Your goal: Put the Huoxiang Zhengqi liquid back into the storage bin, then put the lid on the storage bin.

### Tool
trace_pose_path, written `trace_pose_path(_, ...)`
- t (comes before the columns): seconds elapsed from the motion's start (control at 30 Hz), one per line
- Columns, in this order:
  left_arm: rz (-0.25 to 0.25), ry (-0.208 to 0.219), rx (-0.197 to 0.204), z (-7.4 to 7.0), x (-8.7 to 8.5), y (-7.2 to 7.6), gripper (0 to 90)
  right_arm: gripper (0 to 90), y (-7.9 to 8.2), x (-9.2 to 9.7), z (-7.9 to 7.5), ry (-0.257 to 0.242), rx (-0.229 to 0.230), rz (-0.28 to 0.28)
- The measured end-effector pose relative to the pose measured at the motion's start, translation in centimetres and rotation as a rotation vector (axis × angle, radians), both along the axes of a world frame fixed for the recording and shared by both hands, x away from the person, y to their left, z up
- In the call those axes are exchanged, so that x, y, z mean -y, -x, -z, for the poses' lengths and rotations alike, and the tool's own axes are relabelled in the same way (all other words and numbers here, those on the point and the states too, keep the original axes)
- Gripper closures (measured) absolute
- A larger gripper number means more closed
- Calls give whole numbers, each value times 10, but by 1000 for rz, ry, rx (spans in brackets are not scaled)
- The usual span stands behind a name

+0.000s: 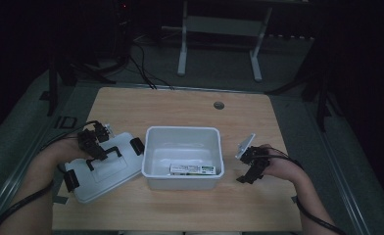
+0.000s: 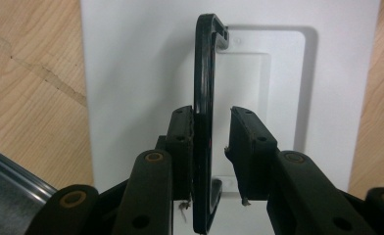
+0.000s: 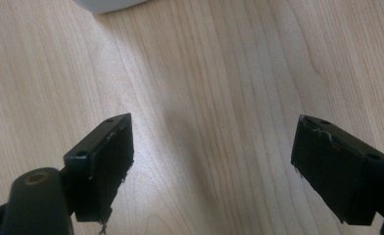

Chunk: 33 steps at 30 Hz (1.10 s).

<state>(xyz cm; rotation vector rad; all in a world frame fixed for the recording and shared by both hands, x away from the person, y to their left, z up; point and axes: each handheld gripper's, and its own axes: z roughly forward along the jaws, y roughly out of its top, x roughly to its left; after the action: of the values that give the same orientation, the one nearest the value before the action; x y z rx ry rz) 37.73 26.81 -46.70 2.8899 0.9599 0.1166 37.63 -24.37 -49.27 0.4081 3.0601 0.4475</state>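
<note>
A white lid with a black handle lies on the wooden table, left of an open white box. A small green-and-white packet lies inside the box. My left gripper stands over the lid. In the left gripper view, the upright handle sits between the jaws of the left gripper. One pad touches it and the other stands a little apart. My right gripper is right of the box, low over bare wood. Its jaws are wide open with nothing between them.
Black clips sit on the lid's edges. A round cable hole is at the table's far side. Behind the table stand a white frame's legs and floor cables. The box's corner shows at the top of the right gripper view.
</note>
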Motion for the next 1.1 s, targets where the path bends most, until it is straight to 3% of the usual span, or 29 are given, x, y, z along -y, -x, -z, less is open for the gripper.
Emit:
trace_pose_path(0.13, -9, -6, -10, 2, 1, -4, 806, 157, 0, 2, 0, -8, 3, 3)
trace_pose_path(0.3, -5, 25, -47, 0, 2, -5, 834, 156, 2, 9, 1, -19, 3, 12)
trace_pose_path(0.53, -3, 18, -48, -3, -1, -2, 838, 157, 3, 13, 2, -30, 7, 22)
trace_pose_path(0.73, -4, 50, -32, -15, -9, 7, 838, 157, 2, 14, 1, -38, 13, 23)
trace_pose_path(1.03, -15, 39, -24, -33, -19, 19, 838, 156, 3, 13, 0, -40, 21, 16)
trace_pose_path(1.1, -19, 27, -7, -45, -25, 26, 838, 156, 4, 13, -2, -47, 29, 17)
